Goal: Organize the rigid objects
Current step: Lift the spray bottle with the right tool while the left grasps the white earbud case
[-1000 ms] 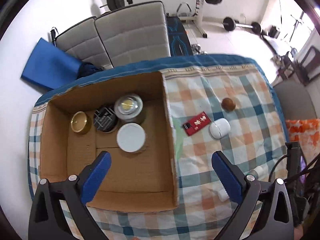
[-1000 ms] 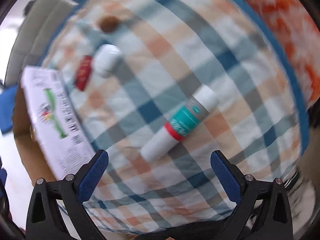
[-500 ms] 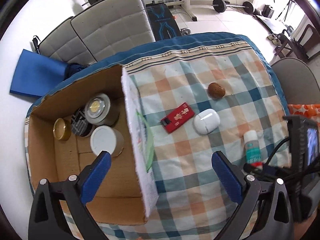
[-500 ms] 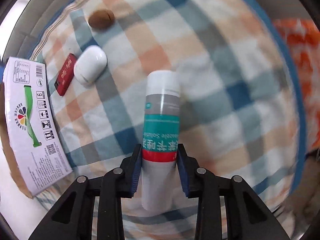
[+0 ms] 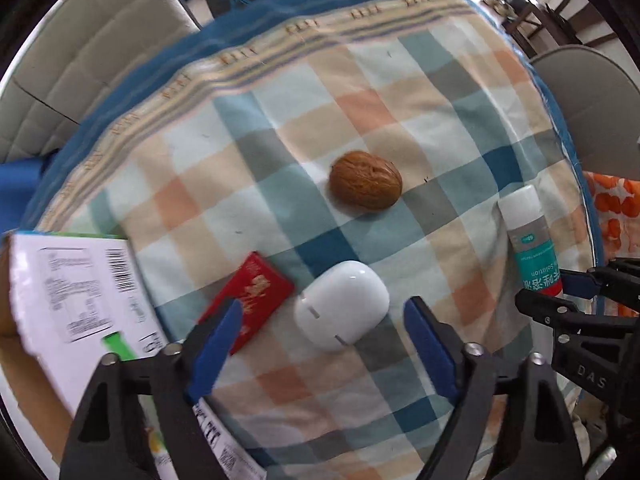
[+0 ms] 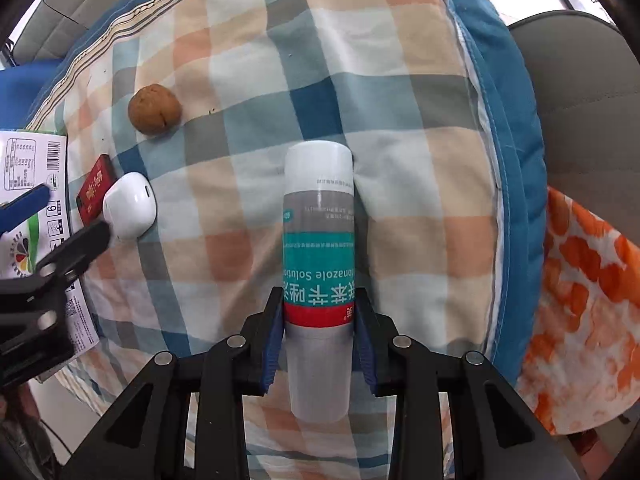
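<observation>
Left wrist view: the left gripper (image 5: 324,334) points down at the checked cloth (image 5: 280,128), its 2 blue pads apart and closing. The white case (image 5: 342,305) lies between them, and neither pad touches it yet. The left pad sits over the near end of the red box (image 5: 250,298), which lies just beside the case on its left. The walnut (image 5: 365,186) rests farther in, toward the middle of the cloth, apart from the case. At the cloth's left edge stands the cardboard box (image 5: 24,396), its white printed flap (image 5: 80,288) folded toward the cloth. Near the right edge the white bottle (image 5: 528,240) lies with its cap pointing to the far side, its lower end gripped by the right gripper (image 5: 560,286).

Right wrist view: the right gripper (image 6: 320,340) is clamped tight on the bottle (image 6: 319,248), its 2 pads pressing the red band on either side. The bottle lies near the cloth's (image 6: 400,120) right edge. The walnut (image 6: 154,109) sits toward the far left, the case (image 6: 130,205) and red box (image 6: 95,190) touching below it, next to the box flap (image 6: 28,168). The left gripper (image 6: 60,216) reaches in at the case.
</observation>
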A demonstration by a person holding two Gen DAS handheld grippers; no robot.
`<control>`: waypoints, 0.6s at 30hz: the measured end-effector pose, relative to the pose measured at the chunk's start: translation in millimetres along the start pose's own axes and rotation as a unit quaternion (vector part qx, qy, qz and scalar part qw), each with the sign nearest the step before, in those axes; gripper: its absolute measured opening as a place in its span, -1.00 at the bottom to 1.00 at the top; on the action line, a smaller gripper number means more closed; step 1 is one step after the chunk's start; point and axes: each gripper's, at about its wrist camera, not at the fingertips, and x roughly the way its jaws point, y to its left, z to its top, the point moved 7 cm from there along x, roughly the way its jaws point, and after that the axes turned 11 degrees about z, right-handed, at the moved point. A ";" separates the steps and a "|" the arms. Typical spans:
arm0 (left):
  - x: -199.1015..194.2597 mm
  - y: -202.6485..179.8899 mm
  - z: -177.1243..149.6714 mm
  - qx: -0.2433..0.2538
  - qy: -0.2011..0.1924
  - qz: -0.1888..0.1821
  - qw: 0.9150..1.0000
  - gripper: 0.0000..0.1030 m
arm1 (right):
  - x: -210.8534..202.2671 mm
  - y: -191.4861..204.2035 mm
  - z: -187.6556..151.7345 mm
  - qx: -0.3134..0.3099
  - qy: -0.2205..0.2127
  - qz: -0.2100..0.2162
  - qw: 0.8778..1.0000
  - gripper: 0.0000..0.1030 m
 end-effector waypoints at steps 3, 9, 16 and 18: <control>15.6 -8.7 -0.3 0.016 0.015 -0.006 1.000 0.29 | -1.1 -12.5 12.2 -0.001 0.010 0.008 1.000 -0.31; 12.7 -19.9 3.0 0.036 0.000 0.019 0.999 0.03 | 2.4 -18.8 24.1 -0.003 0.022 0.013 1.000 -0.31; 21.8 -10.0 -20.4 -0.071 0.066 -0.040 0.994 0.07 | 3.5 -21.7 47.6 -0.001 0.029 0.019 0.999 -0.31; 30.2 -10.8 -26.3 -0.067 0.076 -0.041 0.994 0.16 | 3.6 -23.1 52.4 0.001 0.031 0.021 0.999 -0.31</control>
